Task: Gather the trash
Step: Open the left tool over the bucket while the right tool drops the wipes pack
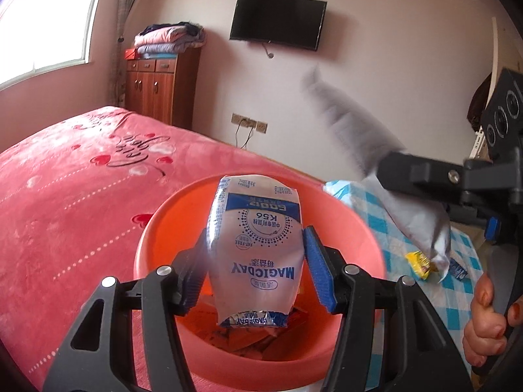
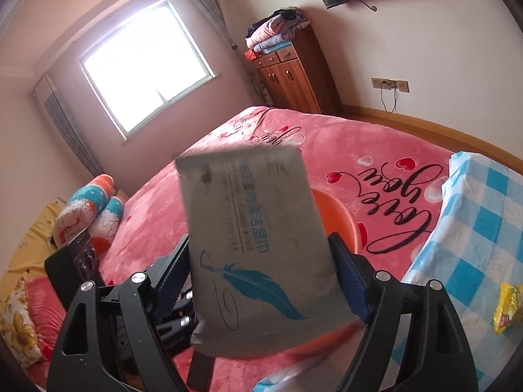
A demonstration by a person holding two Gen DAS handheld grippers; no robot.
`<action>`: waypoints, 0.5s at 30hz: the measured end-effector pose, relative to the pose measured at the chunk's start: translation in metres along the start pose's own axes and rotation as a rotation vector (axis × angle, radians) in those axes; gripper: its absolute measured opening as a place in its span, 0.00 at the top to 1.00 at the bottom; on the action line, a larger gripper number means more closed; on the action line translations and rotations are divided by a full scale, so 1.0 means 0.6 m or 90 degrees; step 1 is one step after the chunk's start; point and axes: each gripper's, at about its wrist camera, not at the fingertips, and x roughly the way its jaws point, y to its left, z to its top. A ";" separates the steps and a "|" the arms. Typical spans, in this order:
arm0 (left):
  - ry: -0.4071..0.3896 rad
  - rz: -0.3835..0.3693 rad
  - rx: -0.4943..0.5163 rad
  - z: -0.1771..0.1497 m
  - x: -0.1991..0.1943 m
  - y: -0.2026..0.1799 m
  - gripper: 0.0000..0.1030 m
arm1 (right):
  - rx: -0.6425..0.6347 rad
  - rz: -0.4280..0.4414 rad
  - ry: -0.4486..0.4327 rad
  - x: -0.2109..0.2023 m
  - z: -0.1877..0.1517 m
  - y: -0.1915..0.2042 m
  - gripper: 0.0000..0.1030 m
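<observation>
1. Hanging between the blue-padded fingers of the left gripper [image 1: 258, 261], a crumpled white-and-blue plastic drink pouch [image 1: 256, 248] sits above the round orange plastic basin [image 1: 366, 228]; the right pad stands just clear of it, and whether the left pad still presses it cannot be told.
2. Inside the basin lie other wrappers.
3. The basin rests on the pink blanket-covered bed [image 1: 65, 196].
4. The right gripper [image 2: 261, 271], spread wide, clamps a flat grey wet-wipes pack with a teal feather print [image 2: 258, 245] between its pads, raised above the bed.
5. A yellow snack wrapper [image 2: 508, 307] lies on the table with a blue-and-white checked cloth [image 2: 483, 215].
</observation>
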 end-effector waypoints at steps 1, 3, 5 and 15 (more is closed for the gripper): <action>0.003 0.002 -0.003 -0.002 0.001 0.003 0.34 | 0.001 0.001 0.004 0.007 0.001 -0.001 0.18; 0.010 0.022 -0.007 -0.006 0.005 0.011 0.26 | 0.015 0.007 0.002 0.017 0.001 -0.008 0.12; 0.005 0.022 -0.014 -0.012 0.002 0.019 0.20 | 0.021 -0.004 -0.010 0.014 -0.001 -0.015 0.11; -0.017 0.029 -0.017 -0.011 -0.010 0.023 0.15 | 0.013 -0.089 -0.075 -0.056 -0.048 -0.055 0.09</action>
